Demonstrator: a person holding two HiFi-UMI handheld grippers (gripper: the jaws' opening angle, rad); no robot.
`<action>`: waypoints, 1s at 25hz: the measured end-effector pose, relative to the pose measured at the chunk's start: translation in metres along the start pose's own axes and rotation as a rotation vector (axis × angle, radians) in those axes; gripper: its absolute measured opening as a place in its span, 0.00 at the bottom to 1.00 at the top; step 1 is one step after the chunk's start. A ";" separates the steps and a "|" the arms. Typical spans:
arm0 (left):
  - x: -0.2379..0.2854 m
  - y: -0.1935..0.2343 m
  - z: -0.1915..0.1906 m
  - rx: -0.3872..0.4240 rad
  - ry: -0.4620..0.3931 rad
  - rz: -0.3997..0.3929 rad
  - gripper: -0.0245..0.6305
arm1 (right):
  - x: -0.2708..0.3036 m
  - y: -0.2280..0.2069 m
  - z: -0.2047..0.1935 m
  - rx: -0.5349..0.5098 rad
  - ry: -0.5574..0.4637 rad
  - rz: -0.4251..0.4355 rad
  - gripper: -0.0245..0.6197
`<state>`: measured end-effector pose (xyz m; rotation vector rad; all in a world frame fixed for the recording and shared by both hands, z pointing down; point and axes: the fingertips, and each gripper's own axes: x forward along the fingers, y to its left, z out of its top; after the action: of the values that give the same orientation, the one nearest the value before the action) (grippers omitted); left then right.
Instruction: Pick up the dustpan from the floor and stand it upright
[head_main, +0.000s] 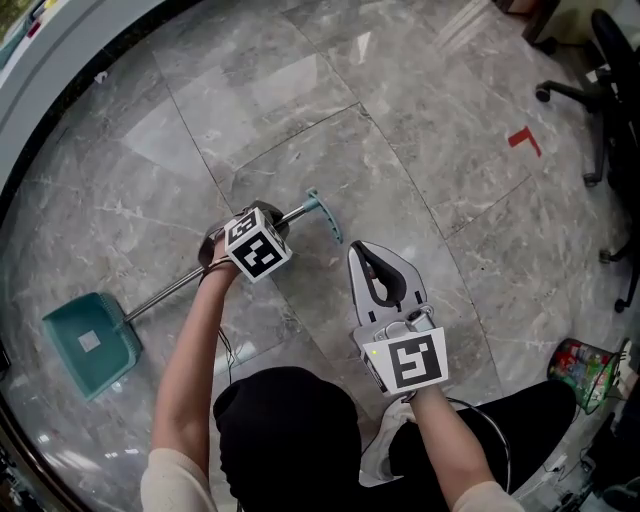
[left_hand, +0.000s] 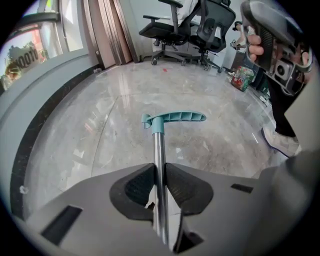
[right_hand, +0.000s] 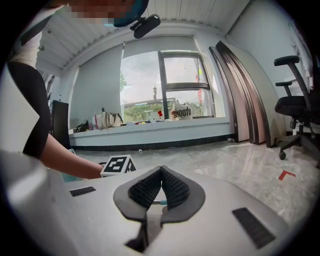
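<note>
Both the left gripper and the right gripper are grey moulded plastic shells with black ribbed jaw pads, each carrying a white cube of black square markers, a thin black cable runs beside the right arm, and the person wears black clothing.

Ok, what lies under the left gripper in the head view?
The dustpan's metal pole runs beneath the left gripper toward the teal grip. The marker cube covers the stretch between; the left gripper view shows the fingers shut on that pole.

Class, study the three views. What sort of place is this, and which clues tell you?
Probably an office or similar workplace room: a polished stone-tile floor, wheeled office chairs and a big window.
</note>
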<state>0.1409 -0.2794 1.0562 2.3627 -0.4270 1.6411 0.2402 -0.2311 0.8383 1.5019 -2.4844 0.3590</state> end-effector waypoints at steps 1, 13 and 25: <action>-0.009 0.000 0.004 0.005 -0.014 0.001 0.17 | 0.001 0.002 0.005 -0.004 -0.007 0.007 0.07; -0.252 -0.021 0.021 0.050 -0.300 0.118 0.16 | -0.020 0.082 0.190 0.054 -0.017 0.178 0.07; -0.471 -0.028 -0.051 0.002 -0.567 0.171 0.16 | -0.084 0.237 0.371 0.059 -0.007 0.258 0.07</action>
<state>-0.0487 -0.1862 0.6308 2.8381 -0.7408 0.9926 0.0462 -0.1715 0.4389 1.2049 -2.7008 0.4742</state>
